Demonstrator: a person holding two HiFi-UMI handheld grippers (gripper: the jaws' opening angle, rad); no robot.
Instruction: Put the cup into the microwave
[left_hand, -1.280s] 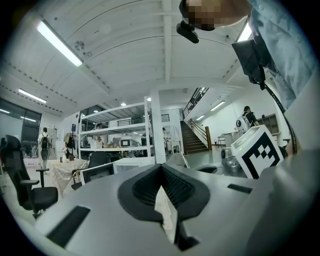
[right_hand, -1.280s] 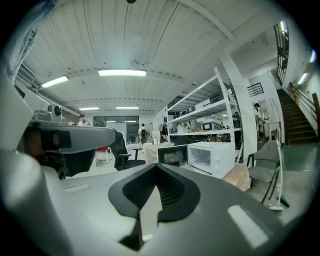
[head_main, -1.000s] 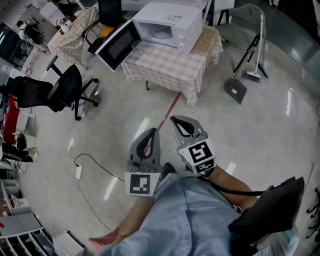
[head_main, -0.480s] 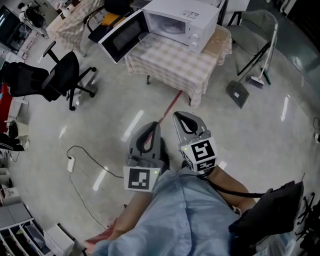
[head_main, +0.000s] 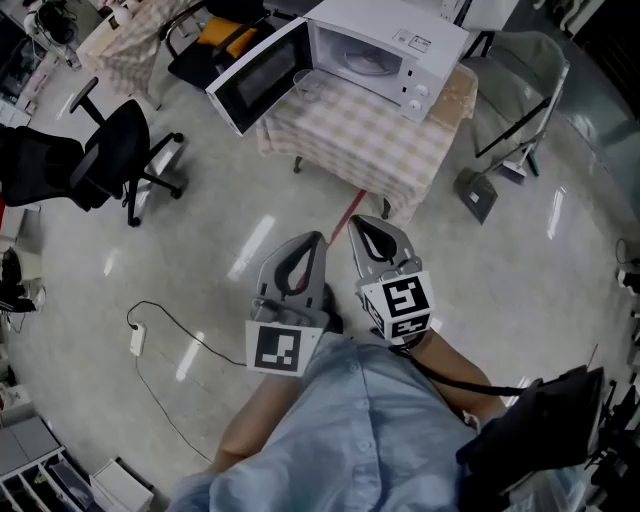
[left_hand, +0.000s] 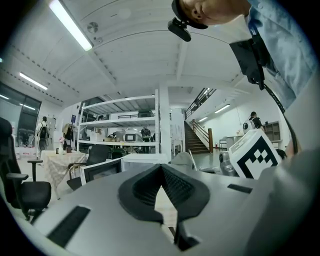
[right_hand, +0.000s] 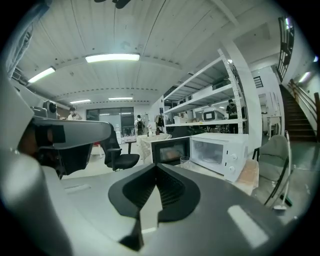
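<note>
A white microwave (head_main: 385, 50) stands on a checked-cloth table (head_main: 370, 145) with its door (head_main: 262, 75) swung open to the left. A clear glass cup (head_main: 305, 85) sits on the cloth just in front of the open cavity. Both grippers are held side by side over the floor, well short of the table and pointing at it. My left gripper (head_main: 318, 240) is shut and empty. My right gripper (head_main: 362, 225) is shut too, with nothing in it. In the right gripper view the cup (right_hand: 185, 161) and microwave (right_hand: 220, 150) lie ahead past the closed tips (right_hand: 156, 167).
A black office chair (head_main: 110, 160) stands left of the table. A dustpan (head_main: 477, 190) and a grey folding chair (head_main: 520, 80) are to its right. A power strip with a cable (head_main: 137, 340) lies on the floor at left. A red floor line (head_main: 345, 215) runs toward the table.
Both grippers have travelled forward together toward the table, so the microwave and table now appear nearer. Both stay shut.
</note>
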